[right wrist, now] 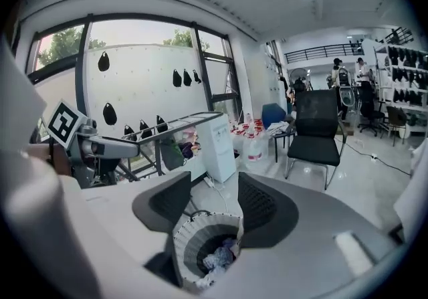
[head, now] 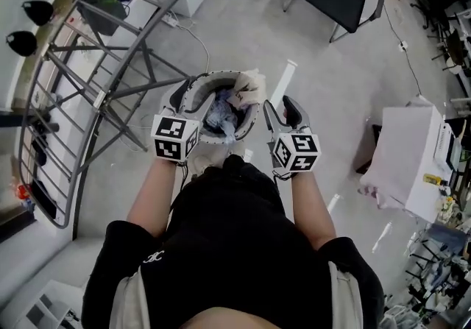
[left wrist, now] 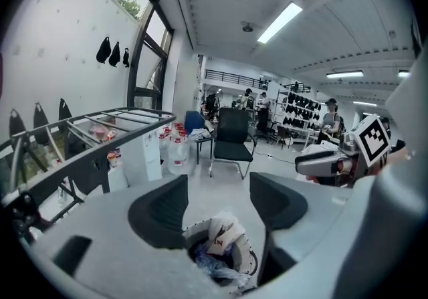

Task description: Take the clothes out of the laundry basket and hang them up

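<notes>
Left claw [head: 190,93] and right claw [head: 281,108] both hang wide open and empty just above the laundry basket [head: 255,118] on the floor (clothes [head: 221,118] heaped inside), apparently poised to reach in, with the drying rack [head: 96,62] standing beside.

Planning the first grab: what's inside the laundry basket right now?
Inside the laundry basket, a cream garment lies on top near the rim, with bluish crumpled cloth lower down. Anything beneath these two is covered and cannot be seen.
</notes>
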Tool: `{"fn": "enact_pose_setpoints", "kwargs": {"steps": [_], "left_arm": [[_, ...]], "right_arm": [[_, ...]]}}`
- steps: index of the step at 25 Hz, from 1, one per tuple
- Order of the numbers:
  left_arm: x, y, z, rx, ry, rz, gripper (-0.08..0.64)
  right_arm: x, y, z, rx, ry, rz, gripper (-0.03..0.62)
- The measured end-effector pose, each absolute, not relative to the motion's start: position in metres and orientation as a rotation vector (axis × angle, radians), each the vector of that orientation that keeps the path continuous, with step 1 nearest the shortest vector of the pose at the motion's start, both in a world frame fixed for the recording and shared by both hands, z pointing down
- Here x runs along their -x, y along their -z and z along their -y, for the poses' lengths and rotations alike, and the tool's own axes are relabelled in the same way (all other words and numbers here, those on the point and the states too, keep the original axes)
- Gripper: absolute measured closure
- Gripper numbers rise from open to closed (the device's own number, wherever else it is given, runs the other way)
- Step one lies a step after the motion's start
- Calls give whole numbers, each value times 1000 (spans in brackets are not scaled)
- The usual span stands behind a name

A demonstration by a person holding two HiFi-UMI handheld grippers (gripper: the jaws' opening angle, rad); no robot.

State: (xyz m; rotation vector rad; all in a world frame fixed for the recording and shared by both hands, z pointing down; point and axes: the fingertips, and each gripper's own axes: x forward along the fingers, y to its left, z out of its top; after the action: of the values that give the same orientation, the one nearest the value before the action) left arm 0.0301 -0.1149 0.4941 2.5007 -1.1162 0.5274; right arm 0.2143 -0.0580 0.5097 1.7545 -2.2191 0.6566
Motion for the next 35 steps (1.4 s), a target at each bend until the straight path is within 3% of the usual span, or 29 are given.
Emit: {"fn": "enact_pose_setpoints", "kwargs": {"steps": [18,35], "left_arm": [[7,-652,49,-2161,-688,1088,272],[48,-807,-6,-1976,-797,1033,272]], "right_arm": [[-141,-746,-14,-1232,-1080,1958,387],[-92,-948,-67,-964,-1073,1688,387]]}}
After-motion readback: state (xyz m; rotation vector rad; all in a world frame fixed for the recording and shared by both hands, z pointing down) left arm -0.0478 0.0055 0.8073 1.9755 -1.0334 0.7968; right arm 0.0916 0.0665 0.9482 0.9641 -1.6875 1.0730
